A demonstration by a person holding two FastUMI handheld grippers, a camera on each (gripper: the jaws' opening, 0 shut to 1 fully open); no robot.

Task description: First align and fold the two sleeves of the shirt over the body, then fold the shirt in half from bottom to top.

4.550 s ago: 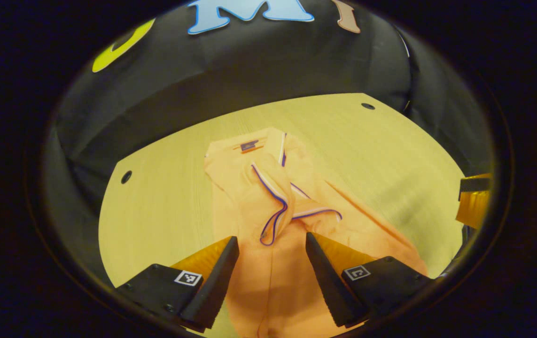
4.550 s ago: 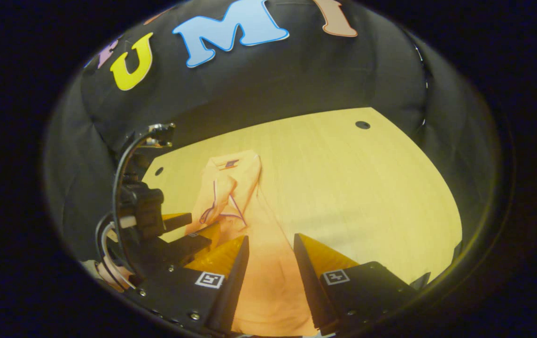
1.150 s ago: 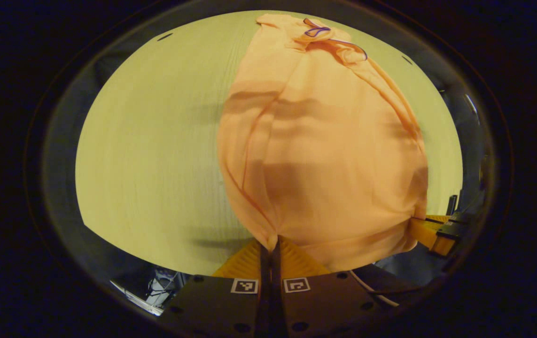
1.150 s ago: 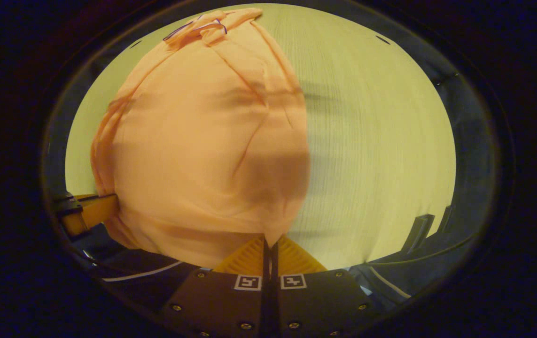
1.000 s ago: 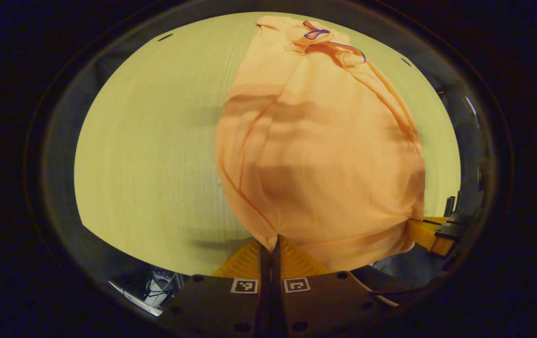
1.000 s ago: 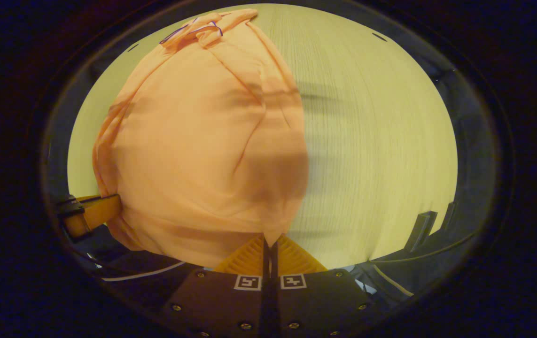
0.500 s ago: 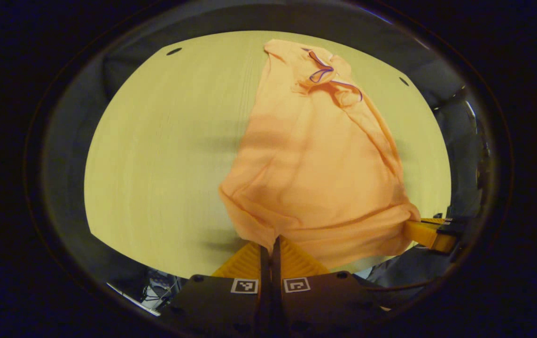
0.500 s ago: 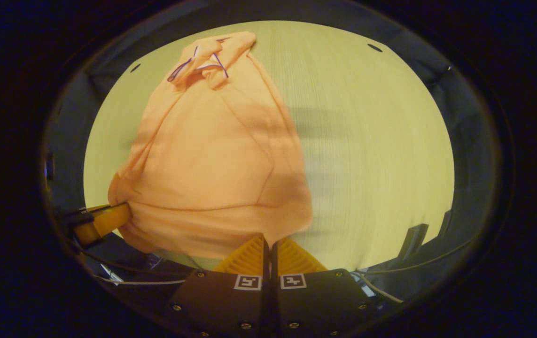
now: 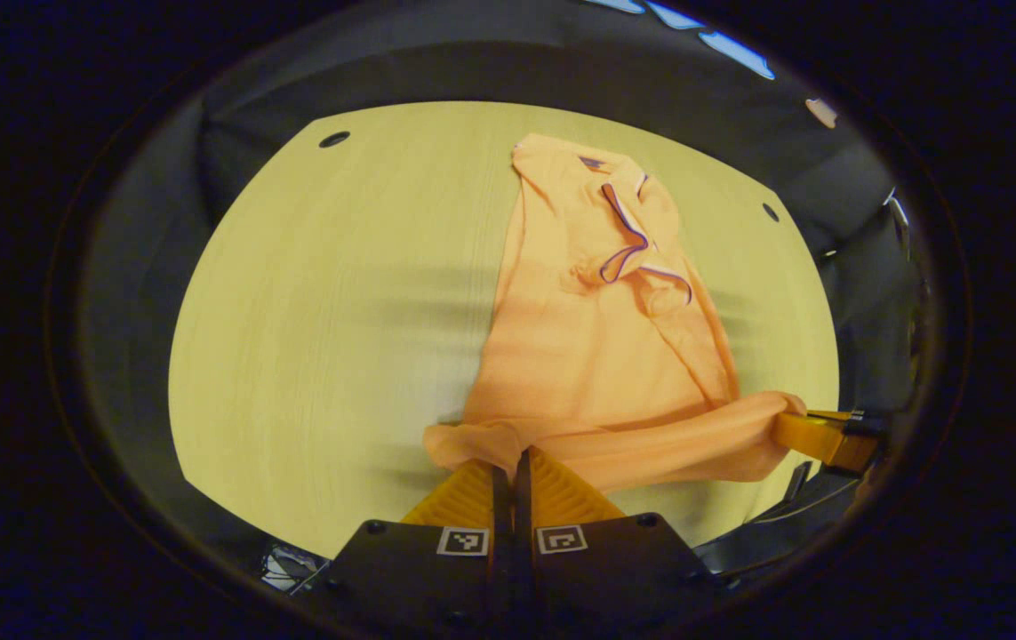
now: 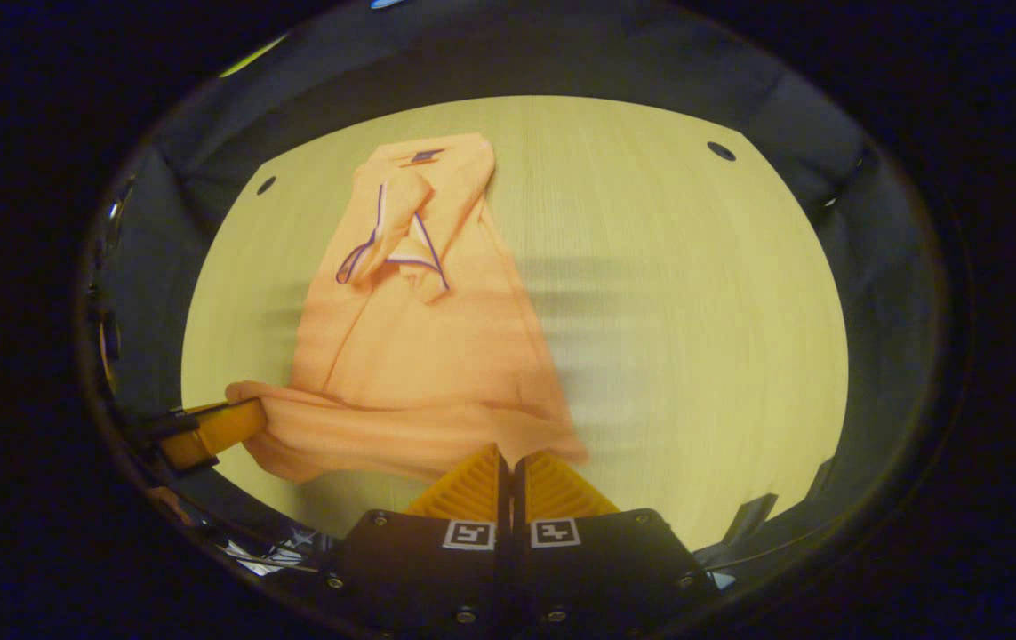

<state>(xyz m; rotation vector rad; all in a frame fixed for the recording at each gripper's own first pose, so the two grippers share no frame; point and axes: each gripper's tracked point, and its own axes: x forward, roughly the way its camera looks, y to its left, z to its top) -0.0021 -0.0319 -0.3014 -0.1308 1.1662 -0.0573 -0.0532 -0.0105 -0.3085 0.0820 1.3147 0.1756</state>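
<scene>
— What are the two tools doing?
— The left tool (image 9: 512,458) and the right tool (image 10: 512,458) each clamp a bottom corner of the shirt (image 9: 592,329).
— And the shirt?
— Hem raised, collar end flat on the surface (image 9: 321,311), sleeves (image 10: 396,236) folded over its chest.

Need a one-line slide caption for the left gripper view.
Left gripper pinches the orange shirt's hem above the wooden table.
</scene>
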